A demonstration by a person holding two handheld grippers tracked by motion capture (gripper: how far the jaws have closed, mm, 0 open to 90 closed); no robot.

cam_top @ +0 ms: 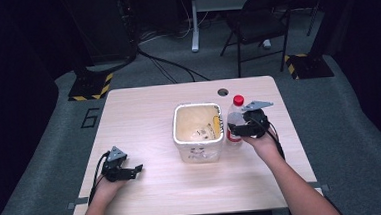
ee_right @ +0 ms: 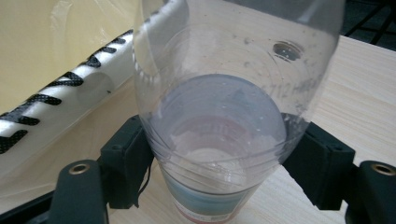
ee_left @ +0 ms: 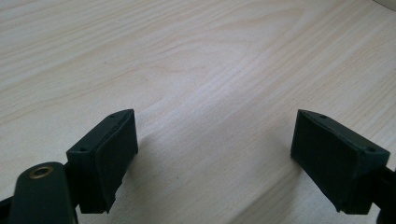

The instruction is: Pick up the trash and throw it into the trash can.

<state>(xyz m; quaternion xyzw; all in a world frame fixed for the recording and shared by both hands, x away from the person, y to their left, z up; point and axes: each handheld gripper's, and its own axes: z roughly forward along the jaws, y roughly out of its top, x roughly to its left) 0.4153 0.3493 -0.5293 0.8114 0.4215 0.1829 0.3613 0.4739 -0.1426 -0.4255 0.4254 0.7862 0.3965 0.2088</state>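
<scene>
The right gripper (cam_top: 233, 131) has its two fingers clamped on one clear plastic bottle (cam_top: 235, 119) with a red cap, seen from the high view; the bottle stands upright on the light wooden table (cam_top: 143, 110), just beside the right wall of one white bin (cam_top: 198, 131) lined with a yellowish bag. The left gripper (cam_top: 136, 169) sits near the table's front left corner, its two fingers spread apart around bare wood. One round hole (cam_top: 222, 92) pierces the tabletop behind the bin. One folding chair (cam_top: 258, 23) stands on the floor beyond.

In the left gripper view, two black pads (ee_left: 114, 154) stand wide apart over the wood grain, nothing between them.

In the right gripper view, the bottle (ee_right: 224, 116) fills the gap, both jaws pressing its sides, a little water inside. The bin's rim (ee_right: 60, 100) runs along the left.
</scene>
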